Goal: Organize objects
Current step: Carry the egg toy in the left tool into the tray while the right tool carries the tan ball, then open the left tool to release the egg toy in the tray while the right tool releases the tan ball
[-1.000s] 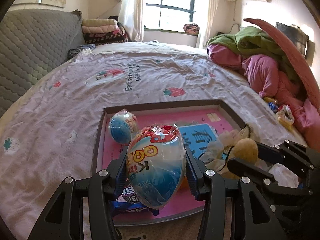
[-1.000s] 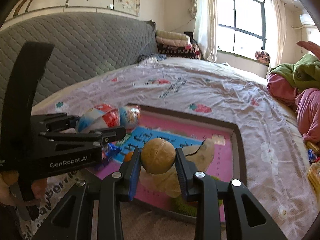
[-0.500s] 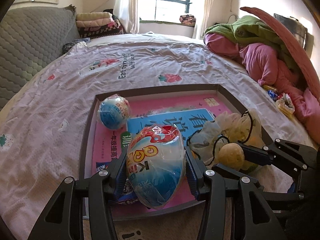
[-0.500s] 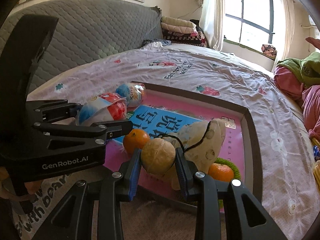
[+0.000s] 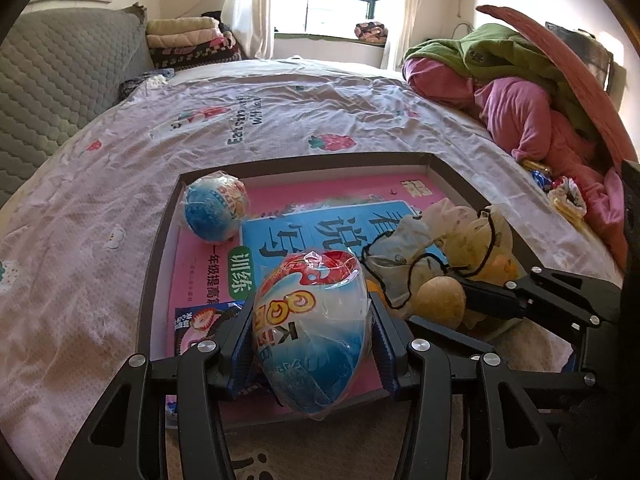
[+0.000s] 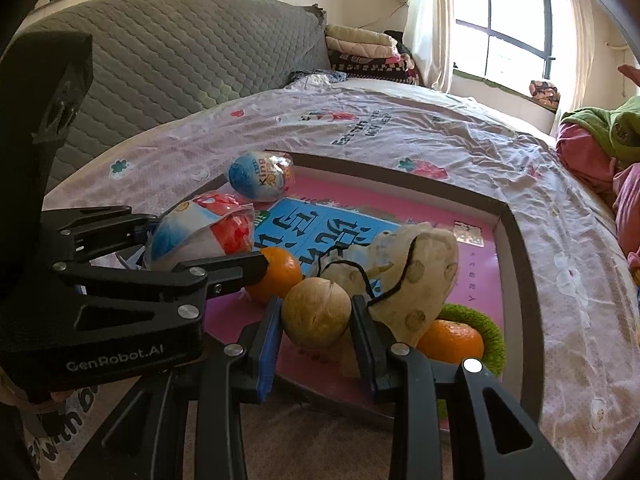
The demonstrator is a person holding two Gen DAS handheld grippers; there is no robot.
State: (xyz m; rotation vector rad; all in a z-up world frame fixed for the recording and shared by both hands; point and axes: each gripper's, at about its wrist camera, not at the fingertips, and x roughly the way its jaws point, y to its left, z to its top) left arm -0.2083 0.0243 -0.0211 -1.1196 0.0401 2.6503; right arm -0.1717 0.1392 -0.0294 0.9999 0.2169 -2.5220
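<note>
Left gripper (image 5: 310, 344) clamped on a wrapped toy egg (image 5: 311, 332) above the tray's (image 5: 158, 248) near edge; right gripper (image 6: 316, 320) clamped on a walnut (image 6: 316, 314) beside the drawstring pouch (image 6: 408, 276); lower each onto bare pink tray floor before releasing, clear of the oranges (image 6: 450, 340).

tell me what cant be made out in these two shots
- Left wrist view: the snack packet in the tray is mostly hidden behind the left gripper and the egg it grips.
- Right wrist view: what the pouch holds is hidden by its cloth; the second orange is partly behind the pouch.
- Both views: the book title is partly covered by egg, pouch and the right gripper with its walnut.
</note>
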